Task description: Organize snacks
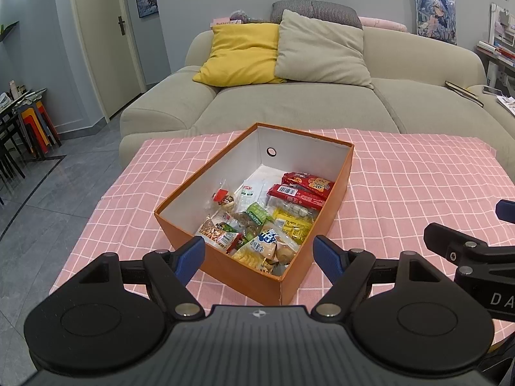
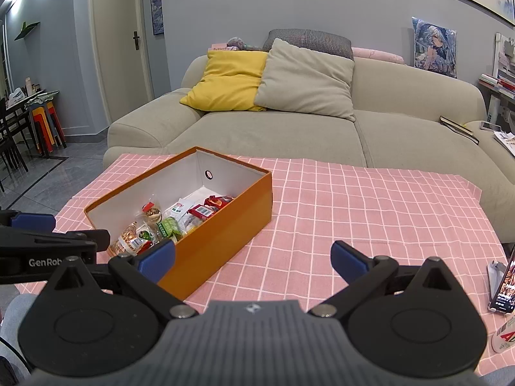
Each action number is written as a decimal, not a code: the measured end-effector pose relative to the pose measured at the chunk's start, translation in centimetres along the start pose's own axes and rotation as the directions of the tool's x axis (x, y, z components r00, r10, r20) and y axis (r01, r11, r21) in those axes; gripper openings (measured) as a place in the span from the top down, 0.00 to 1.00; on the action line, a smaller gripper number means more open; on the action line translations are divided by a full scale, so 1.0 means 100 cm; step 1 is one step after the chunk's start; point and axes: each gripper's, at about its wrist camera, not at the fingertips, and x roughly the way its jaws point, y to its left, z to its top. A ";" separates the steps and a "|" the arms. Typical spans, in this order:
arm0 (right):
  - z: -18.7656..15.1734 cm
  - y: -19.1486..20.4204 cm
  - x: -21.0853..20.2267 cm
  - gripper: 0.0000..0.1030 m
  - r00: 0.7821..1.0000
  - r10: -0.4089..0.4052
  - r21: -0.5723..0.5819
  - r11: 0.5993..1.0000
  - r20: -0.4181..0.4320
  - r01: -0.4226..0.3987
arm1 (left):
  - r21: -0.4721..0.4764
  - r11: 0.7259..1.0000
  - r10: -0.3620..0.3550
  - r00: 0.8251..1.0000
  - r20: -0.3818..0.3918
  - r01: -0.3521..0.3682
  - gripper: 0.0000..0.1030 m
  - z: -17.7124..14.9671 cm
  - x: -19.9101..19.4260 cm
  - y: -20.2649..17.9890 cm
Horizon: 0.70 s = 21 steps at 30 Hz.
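Observation:
An orange box (image 1: 341,189) with a white inside stands on the pink checked tablecloth (image 1: 418,177). It holds several snack packets: red ones (image 1: 299,193) at the right, green (image 1: 256,217) and yellow ones (image 1: 294,225) nearer me. My left gripper (image 1: 259,255) is open and empty, just above the box's near corner. My right gripper (image 2: 252,259) is open and empty, to the right of the box (image 2: 225,225), above bare cloth. The snacks (image 2: 167,222) show inside the box in the right wrist view.
A beige sofa (image 1: 289,106) with a yellow cushion (image 1: 241,53) and a grey cushion stands behind the table. A phone on a stand (image 2: 505,286) and a can (image 2: 505,337) sit at the table's right edge. Stools and chairs (image 1: 29,128) stand at the far left.

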 end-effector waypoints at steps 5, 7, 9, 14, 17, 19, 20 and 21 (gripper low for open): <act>0.000 0.000 0.000 0.04 1.000 -0.002 0.000 1.000 0.001 0.002 | -0.001 1.000 0.000 1.000 0.000 0.000 0.13 0.000 0.000 0.000; 0.000 0.000 0.000 0.04 1.000 -0.001 0.001 1.000 0.002 0.001 | 0.000 1.000 -0.001 1.000 -0.001 0.001 0.13 0.000 0.000 0.001; 0.000 0.000 0.000 0.04 1.000 -0.001 0.000 1.000 0.003 0.001 | 0.000 1.000 -0.001 1.000 0.000 0.001 0.13 0.000 0.000 0.000; 0.000 -0.001 0.000 0.04 1.000 -0.001 0.000 1.000 0.003 0.001 | 0.000 1.000 0.000 1.000 0.000 0.000 0.13 0.000 -0.001 0.000; 0.000 -0.001 0.000 0.04 1.000 -0.001 -0.001 1.000 0.003 0.001 | 0.001 1.000 0.002 1.000 0.002 -0.002 0.13 0.001 -0.001 0.001; 0.000 -0.001 0.000 0.04 1.000 -0.001 -0.001 1.000 0.003 0.001 | 0.001 1.000 0.003 1.000 0.003 -0.003 0.13 0.002 -0.002 0.001; 0.000 -0.001 0.000 0.04 1.000 -0.001 -0.001 1.000 0.004 0.001 | 0.002 1.000 0.003 1.000 0.004 -0.003 0.13 0.003 -0.002 0.002; 0.000 -0.001 0.000 0.04 1.000 0.000 -0.001 1.000 0.004 0.000 | 0.002 1.000 0.004 1.000 0.005 -0.004 0.13 0.003 -0.003 0.002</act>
